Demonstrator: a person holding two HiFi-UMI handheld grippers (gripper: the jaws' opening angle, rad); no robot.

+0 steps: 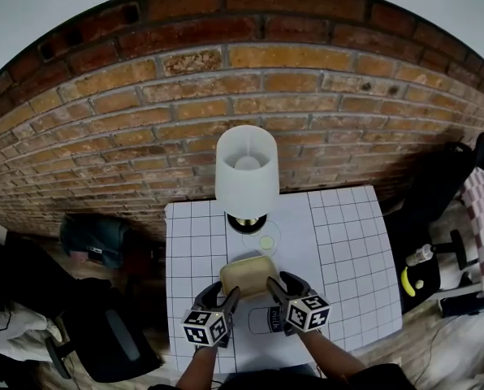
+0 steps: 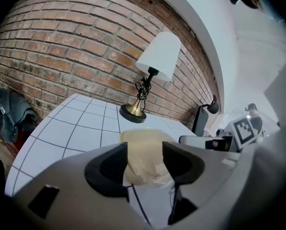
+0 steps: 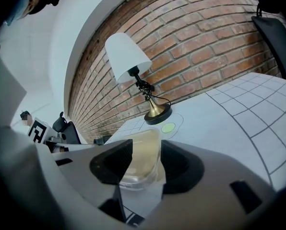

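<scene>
The tan plastic container (image 1: 248, 275) hangs over the gridded table (image 1: 347, 242), just near of the lamp (image 1: 246, 173). The left gripper (image 1: 227, 297) is clamped on its left end and the right gripper (image 1: 274, 287) on its right. This looks like a two-handed carry, and any further move calls for both grippers travelling together, level.

there is one white-shaded table lamp with a brass base (image 1: 246, 173), one translucent yellowish plastic tub (image 1: 248, 276), one pale green round disc (image 1: 266, 241), one white gridded counter (image 1: 347, 242) and two grippers, the left gripper (image 1: 231, 296) and the right gripper (image 1: 272, 288).
</scene>
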